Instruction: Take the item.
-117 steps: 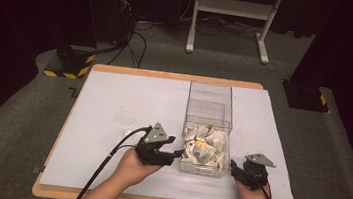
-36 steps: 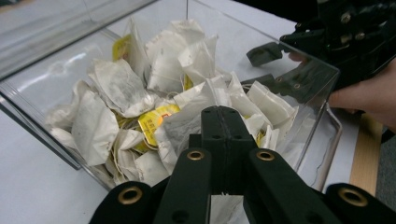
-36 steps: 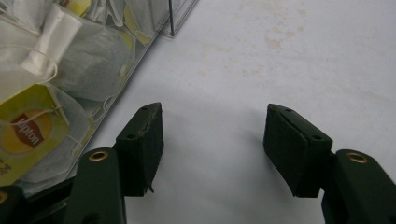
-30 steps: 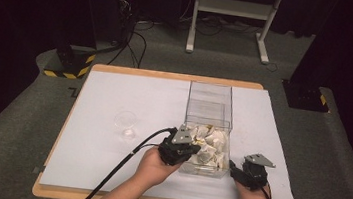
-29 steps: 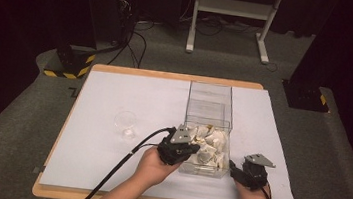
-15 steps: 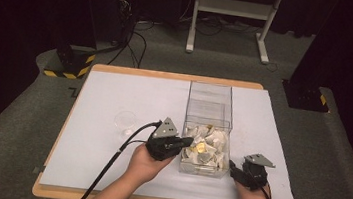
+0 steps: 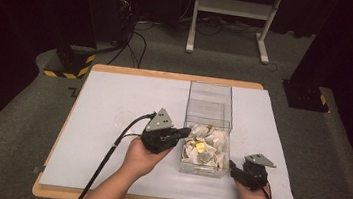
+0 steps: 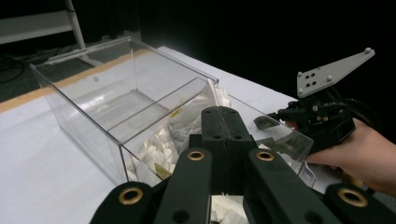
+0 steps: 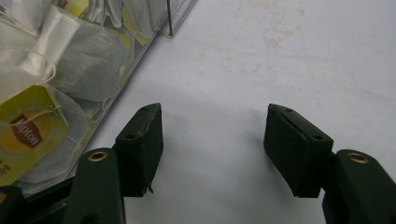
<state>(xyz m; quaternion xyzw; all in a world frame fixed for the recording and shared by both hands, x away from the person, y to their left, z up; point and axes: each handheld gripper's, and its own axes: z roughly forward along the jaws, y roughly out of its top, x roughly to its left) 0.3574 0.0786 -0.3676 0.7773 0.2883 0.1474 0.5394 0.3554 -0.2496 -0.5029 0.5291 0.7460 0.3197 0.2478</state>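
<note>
Tea bags [image 9: 42, 84] press the clear box [image 7: 207, 133] wall beside the half-open, empty right claw [image 9: 215, 140]; left claw [image 8: 223, 135] pinched shut.

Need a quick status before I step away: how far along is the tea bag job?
Done: nothing looks taken out yet; the tea bags fill the near half of the box, and its far half is bare.
In hand: the left gripper, jaws shut, is at the box's left rim by the bags; whether it pinches one I cannot tell. The right gripper sits open beside the box.
Left: probably lifting a bag out.
</note>
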